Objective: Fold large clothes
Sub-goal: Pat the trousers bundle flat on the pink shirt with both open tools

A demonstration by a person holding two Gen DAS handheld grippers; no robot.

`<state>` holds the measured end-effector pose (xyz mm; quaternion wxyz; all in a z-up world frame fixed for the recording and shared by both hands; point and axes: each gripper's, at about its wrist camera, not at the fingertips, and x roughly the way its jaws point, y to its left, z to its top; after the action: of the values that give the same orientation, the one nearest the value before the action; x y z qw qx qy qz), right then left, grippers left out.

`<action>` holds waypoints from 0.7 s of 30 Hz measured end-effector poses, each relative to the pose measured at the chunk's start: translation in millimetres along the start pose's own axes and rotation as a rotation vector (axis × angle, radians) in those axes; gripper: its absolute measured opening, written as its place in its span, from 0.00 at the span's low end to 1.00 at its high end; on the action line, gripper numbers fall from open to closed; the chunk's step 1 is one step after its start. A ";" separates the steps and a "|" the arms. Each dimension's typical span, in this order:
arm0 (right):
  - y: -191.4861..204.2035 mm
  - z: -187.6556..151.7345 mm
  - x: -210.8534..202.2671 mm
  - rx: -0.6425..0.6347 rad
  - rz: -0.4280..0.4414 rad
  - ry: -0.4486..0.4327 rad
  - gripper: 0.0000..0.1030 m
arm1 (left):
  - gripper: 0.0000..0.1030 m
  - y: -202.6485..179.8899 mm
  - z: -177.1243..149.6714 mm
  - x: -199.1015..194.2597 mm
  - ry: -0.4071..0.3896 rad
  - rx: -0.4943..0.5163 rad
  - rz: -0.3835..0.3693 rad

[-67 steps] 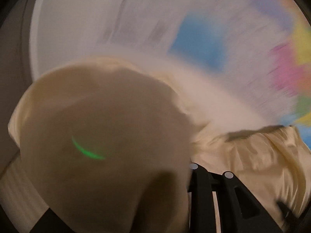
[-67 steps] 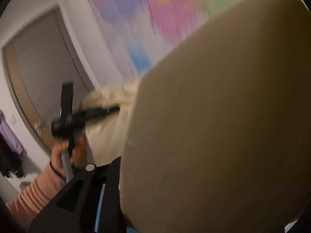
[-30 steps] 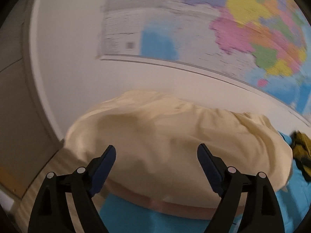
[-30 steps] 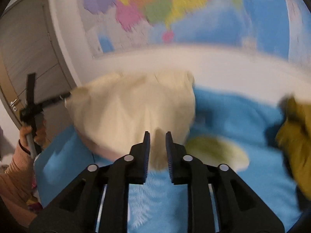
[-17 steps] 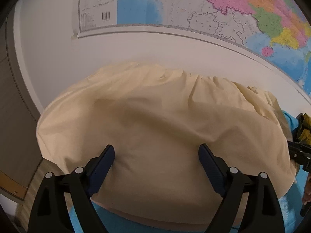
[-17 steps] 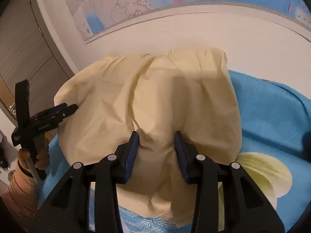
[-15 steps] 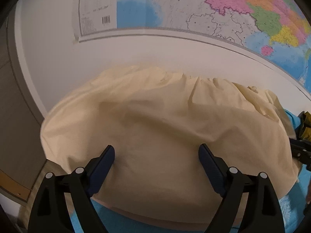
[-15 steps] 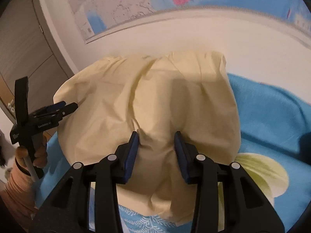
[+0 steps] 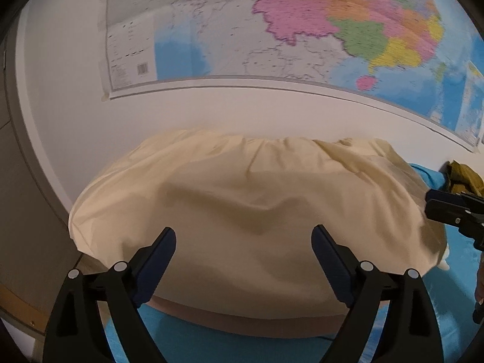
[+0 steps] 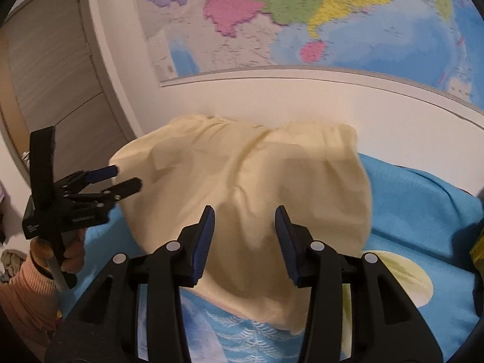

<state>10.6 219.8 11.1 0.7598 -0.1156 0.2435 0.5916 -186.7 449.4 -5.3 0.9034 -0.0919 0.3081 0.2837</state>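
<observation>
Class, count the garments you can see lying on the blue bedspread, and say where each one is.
2. The cream garment lies spread in front of both grippers, below the wall map. An olive-yellow garment is bunched at the right edge, mostly cut off. Others may lie out of view.

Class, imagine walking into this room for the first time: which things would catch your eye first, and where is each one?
The big colourful wall map fills the wall across the top. Below it, a pale yellow garment lies spread in a wide mound on the bright blue bedspread. Nearest the cameras, the left gripper and right gripper stand open over the cloth, gripping nothing.
</observation>
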 end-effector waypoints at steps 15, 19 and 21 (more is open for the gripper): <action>11.9 -11.6 12.0 -0.025 0.072 0.075 0.51 | 0.86 -9.9 -8.7 0.8 0.045 -0.025 0.006; 4.7 -15.4 1.0 -0.017 0.046 0.048 0.50 | 0.86 -13.7 -12.4 -10.1 0.025 -0.009 -0.005; -1.1 -19.7 7.0 0.007 0.048 0.076 0.49 | 0.86 -17.7 -14.3 -10.8 0.029 0.001 -0.013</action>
<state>8.3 216.2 -9.4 0.7360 -0.1297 0.2770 0.6040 -190.9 425.0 -10.3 0.9007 -0.0978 0.3208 0.2763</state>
